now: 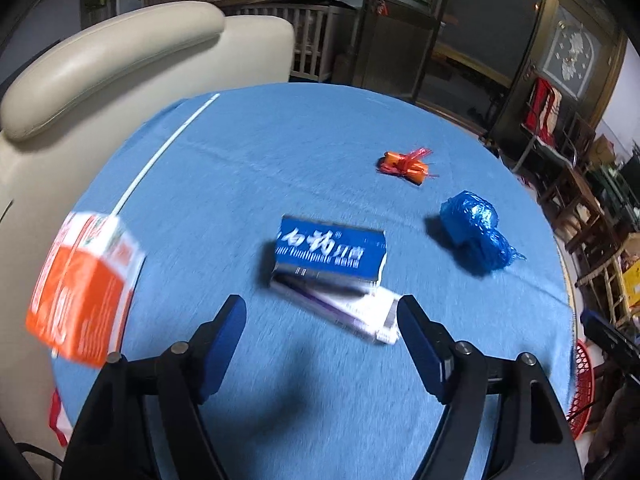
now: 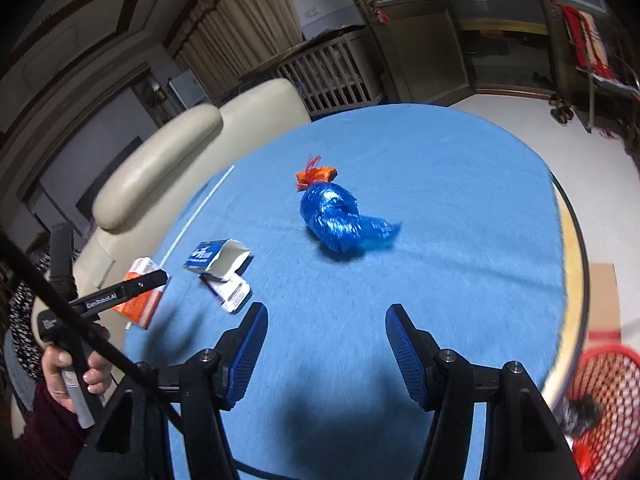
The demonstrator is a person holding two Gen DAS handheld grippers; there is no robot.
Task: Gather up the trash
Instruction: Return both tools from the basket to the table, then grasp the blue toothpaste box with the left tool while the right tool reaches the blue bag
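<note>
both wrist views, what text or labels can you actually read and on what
"GenRobot.AI": on the left gripper arm, right wrist view.
Blue toothpaste box: large white Chinese characters, too smeared to quote.
Orange and white box: print blurred, unreadable.
White box: barcode only, too small.

Blue-clothed table (image 1: 320, 140) — cartons (image 1: 330, 250), blue bag (image 2: 334, 216), orange wrapper (image 1: 404, 166).
</note>
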